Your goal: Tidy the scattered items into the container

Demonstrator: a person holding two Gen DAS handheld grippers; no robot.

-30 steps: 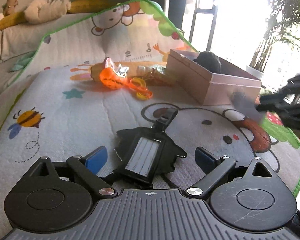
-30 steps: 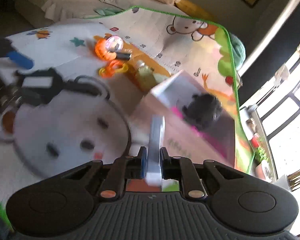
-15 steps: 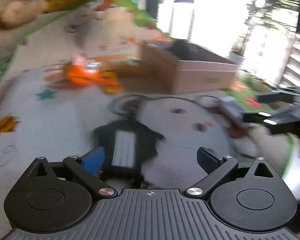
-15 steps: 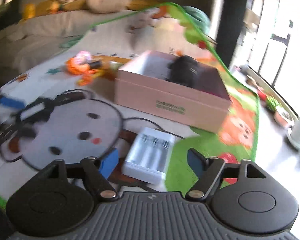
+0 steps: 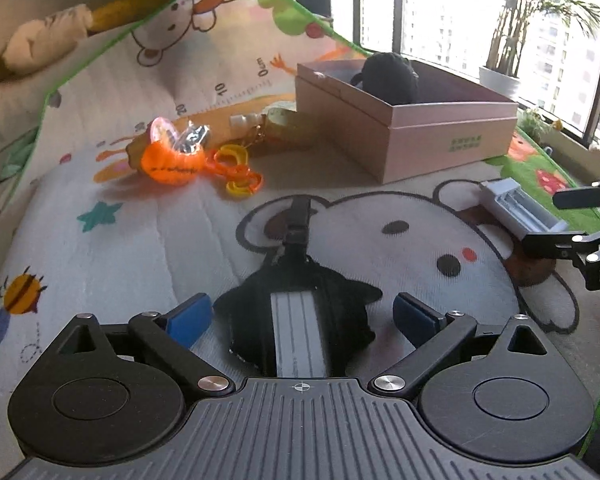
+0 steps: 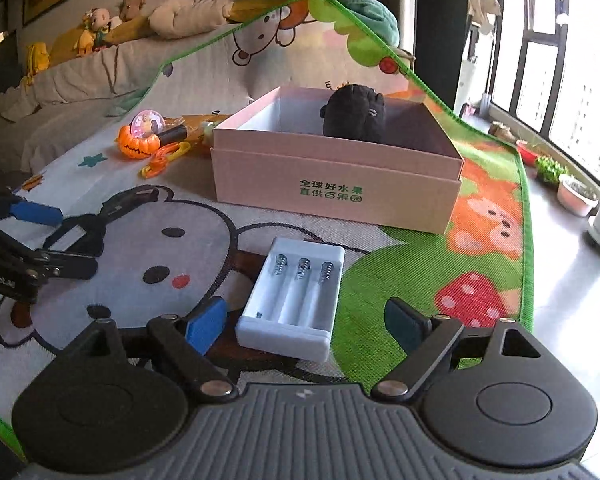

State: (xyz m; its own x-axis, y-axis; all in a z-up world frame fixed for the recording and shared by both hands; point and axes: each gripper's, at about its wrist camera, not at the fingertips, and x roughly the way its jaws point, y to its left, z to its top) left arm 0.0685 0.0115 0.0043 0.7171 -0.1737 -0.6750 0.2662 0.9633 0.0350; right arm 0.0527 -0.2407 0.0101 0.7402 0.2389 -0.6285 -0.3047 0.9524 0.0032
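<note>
Both grippers' fingers spread wide, the right gripper [image 6: 304,320] straddles a light, rigid, slick-looking white battery holder [image 6: 292,296], best pinched across its long side walls

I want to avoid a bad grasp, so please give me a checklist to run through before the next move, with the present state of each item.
1. Left hand-held gripper open: ok, the blue pads stand wide apart.
2. Black luggage tag between the left pads: ok, it lies flat on the mat, neither pad touching it.
3. Right hand-held gripper open: ok.
4. White battery case between the right pads: ok, but it sits closer to the left pad.
5. Pink box open to receive items: ok, no lid on, one black plush toy inside.
6. Tag's strap free of other items: ok in the left wrist view.
</note>
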